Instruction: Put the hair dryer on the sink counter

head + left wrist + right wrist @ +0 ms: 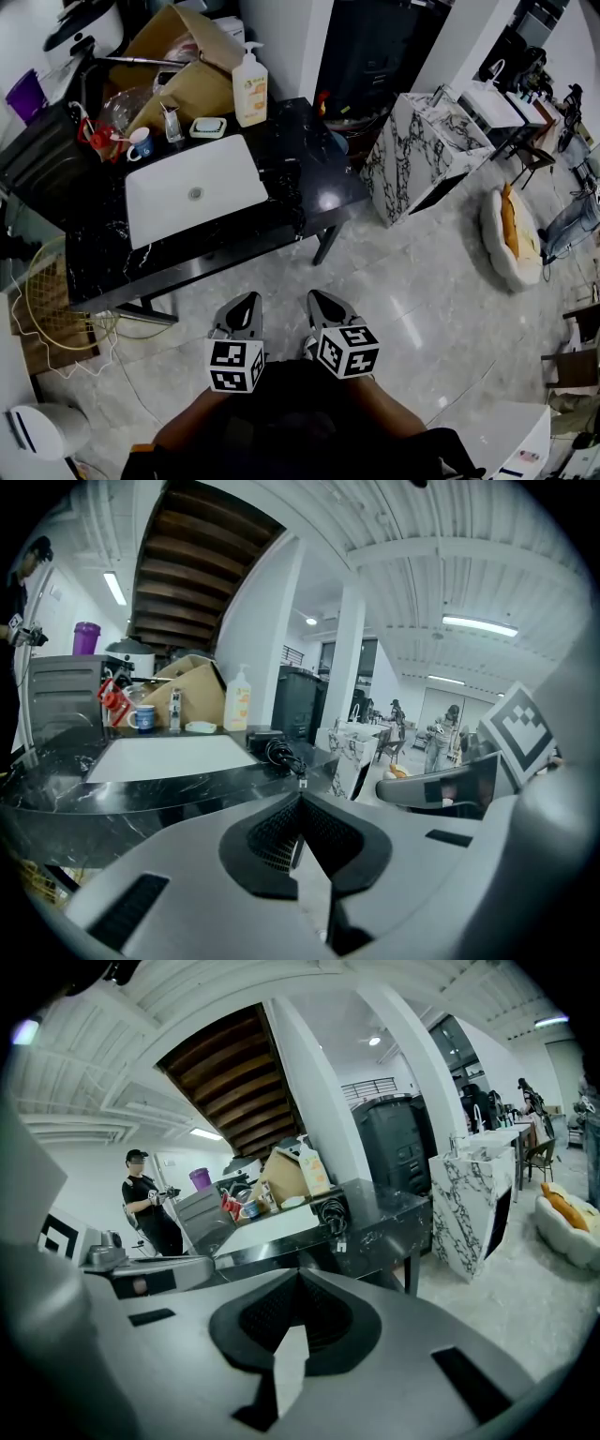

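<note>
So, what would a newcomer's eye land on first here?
The white rectangular sink basin set in the black marble counter, upper left in the head view. Below it, the left gripper and right gripper sit side by side, jaws shut and empty. A black coiled cord lies right of the basin.

The floor (441, 300) was pale, shiny stone with grey streaks. A black tabletop (300, 159) on thin dark legs stood at the far left. Just to its right stood a white block (422, 150) with black marble lines. Farther right, a round white cushion bed (511, 239) lay on the floor, with something orange in it. A tall dark cabinet (375, 47) stood behind the tabletop, beside a white pillar (291, 47). Up high on the far left, the brown wooden underside of some stairs (187, 574) sloped upward. The ceiling (450, 564) was white and ribbed, and a long strip light (478, 625) shone there. White desks (497, 103) stood at the far right.
</note>
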Demonstrator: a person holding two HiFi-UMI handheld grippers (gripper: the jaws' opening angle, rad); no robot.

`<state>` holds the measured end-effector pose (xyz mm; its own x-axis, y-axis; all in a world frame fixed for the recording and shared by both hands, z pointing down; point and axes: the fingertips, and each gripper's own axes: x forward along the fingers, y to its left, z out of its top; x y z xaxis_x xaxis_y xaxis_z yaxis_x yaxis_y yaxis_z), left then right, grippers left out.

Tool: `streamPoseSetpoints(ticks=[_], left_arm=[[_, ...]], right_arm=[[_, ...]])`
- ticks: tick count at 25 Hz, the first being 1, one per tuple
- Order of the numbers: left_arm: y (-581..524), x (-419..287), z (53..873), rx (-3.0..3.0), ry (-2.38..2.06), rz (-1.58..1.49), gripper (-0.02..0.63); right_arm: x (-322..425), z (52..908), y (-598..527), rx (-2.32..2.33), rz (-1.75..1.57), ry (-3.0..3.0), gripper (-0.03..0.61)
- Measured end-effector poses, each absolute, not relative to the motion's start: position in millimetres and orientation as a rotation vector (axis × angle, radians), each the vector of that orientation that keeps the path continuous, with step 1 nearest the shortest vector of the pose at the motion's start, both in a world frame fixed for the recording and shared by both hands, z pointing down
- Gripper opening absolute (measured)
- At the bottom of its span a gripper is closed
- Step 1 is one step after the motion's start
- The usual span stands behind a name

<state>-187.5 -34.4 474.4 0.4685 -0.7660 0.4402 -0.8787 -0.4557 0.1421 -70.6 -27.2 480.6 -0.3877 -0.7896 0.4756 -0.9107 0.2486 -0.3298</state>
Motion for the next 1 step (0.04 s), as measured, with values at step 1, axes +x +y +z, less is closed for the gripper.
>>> streamPoseSetpoints(ticks=[1], left_arm=[[-34.7,-186.6,475.2,2.372,-1.386,0.449,0.008]], right_arm=[[-69.9,481.3,-27.5,1.599,0.838,-2.305,0.014]])
